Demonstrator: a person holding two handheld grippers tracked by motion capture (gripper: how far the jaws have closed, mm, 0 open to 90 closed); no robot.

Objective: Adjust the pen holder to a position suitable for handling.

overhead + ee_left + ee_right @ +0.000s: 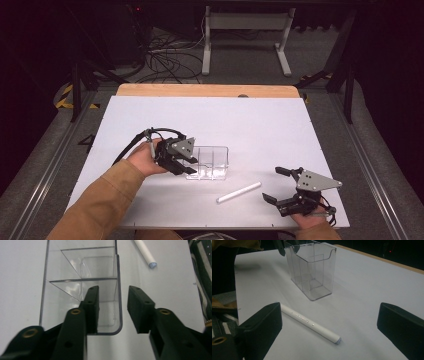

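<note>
A clear plastic box (212, 162) with inner dividers stands upright on the white table top (250, 125), left of centre. My left gripper (189, 167) is at its left end. In the left gripper view the jaws straddle the box's side wall (119, 290): one pad is inside the box and one outside, with a gap on both sides, so my left gripper (113, 290) is open. A white pen (239, 192) lies flat on the table in front of the box. My right gripper (271, 184) rests near the front right edge, wide open, and the pen (309, 322) lies ahead between its jaws, untouched.
A wooden strip (200, 90) edges the far side of the table. Beyond it on the floor are a white desk frame (245, 30) and loose cables (160, 55). The box (312, 270) stands just past the pen in the right gripper view.
</note>
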